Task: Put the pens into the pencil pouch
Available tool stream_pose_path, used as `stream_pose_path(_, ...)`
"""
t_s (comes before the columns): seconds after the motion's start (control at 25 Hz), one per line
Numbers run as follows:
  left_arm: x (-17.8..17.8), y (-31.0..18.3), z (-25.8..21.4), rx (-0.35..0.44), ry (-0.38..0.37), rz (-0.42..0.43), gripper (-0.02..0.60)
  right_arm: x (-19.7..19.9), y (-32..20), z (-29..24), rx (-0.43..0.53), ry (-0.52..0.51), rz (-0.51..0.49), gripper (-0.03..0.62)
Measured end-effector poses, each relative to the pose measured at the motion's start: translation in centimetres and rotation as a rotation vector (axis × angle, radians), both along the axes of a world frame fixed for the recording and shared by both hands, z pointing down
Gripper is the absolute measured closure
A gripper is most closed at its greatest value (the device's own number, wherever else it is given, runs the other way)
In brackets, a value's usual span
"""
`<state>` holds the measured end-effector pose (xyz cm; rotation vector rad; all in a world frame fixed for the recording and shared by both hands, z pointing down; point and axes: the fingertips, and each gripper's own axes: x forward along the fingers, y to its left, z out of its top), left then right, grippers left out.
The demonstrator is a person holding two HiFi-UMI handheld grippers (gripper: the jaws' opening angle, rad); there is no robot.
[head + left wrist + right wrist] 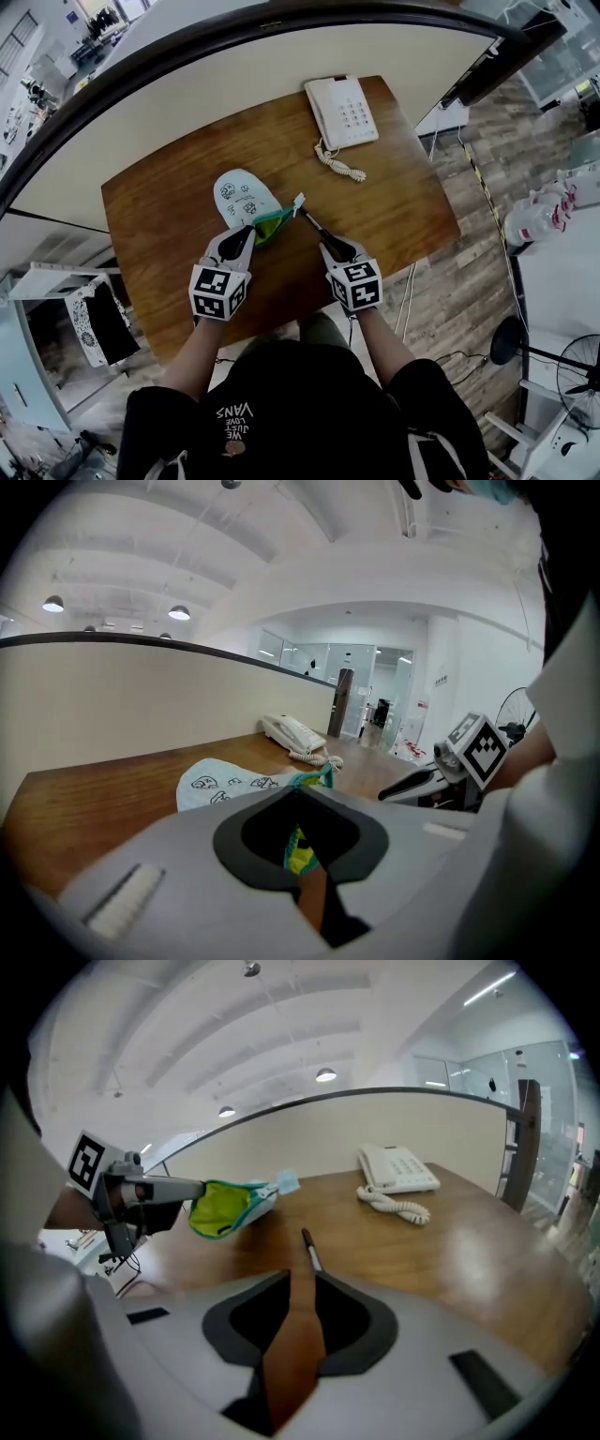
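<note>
Looking down over a brown wooden table [178, 225], seen from the wearer's head, with me running both grippers remotely. A white desk phone [342, 111] with a coiled cord sits at the far edge, well apart from the work.

Mid-table lies the pencil pouch [240, 193]: white fabric w/ small doodles, bright green lining. My left gripper [300, 797] is pressed together on the pouch's rim. A strip of green and yellow fabric is caught between its jaws, which lifts the mouth and props it open toward the right.

My right gripper [302, 1275] is pinching 1 pen [309, 1249], dark w/ a pale band, by its rear end. The shaft sticks out ahead of the jaws, aimed at the opening. In the head view the pen tip sits just beside the pouch mouth, near the zipper tab. I can't tell whether it has crossed the rim.

Progress, as I judge it: pouch is open and held, and the pen is lined up but not yet inside or let go. I see 0 other pens on the table, so this may be the last. Whether any are already in the pouch I can't confirm, since the lining shows only a small dark mark. What's left: slide this pen in, release it, and prob. close the zip.
</note>
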<state>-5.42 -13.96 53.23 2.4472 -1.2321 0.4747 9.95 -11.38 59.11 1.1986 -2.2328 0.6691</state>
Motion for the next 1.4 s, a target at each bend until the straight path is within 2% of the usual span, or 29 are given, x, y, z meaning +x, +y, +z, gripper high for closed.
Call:
stream_pose_path(0.2,0.3,-0.2,0.4,-0.009,-0.013,-0.022,0.56,1.7,-0.9,1.9,-0.006,0.081,-0.013,0.526)
stream_pose_path(0.44,0.3,-0.3,0.5,-0.02,-0.032,-0.041,0.559,1.7,-1.2,4.1,-0.051,0.158,-0.096,0.514)
stream_pose_path(0.76,0.3,-0.7,0.6,-0.024,-0.035,-0.045,0.558,2.1,-1.6,4.7,-0.027,0.204,-0.119,0.517)
stream_pose_path(1.0,0.2,-0.8,0.6,-0.024,-0.034,-0.032,0.56,2.5,-1.3,3.3,-0.023,0.197,-0.066,0.526)
stream_pose_path(1.24,0.2,-1.1,0.7,-0.022,-0.027,-0.01,0.56,2.7,0.3,0.8,-0.003,0.124,0.024,0.528)
stream_pose_path(1.4,0.7,-1.0,0.6,-0.02,-0.018,0.015,0.558,2.1,2.0,-1.7,0.037,0.091,0.045,0.528)
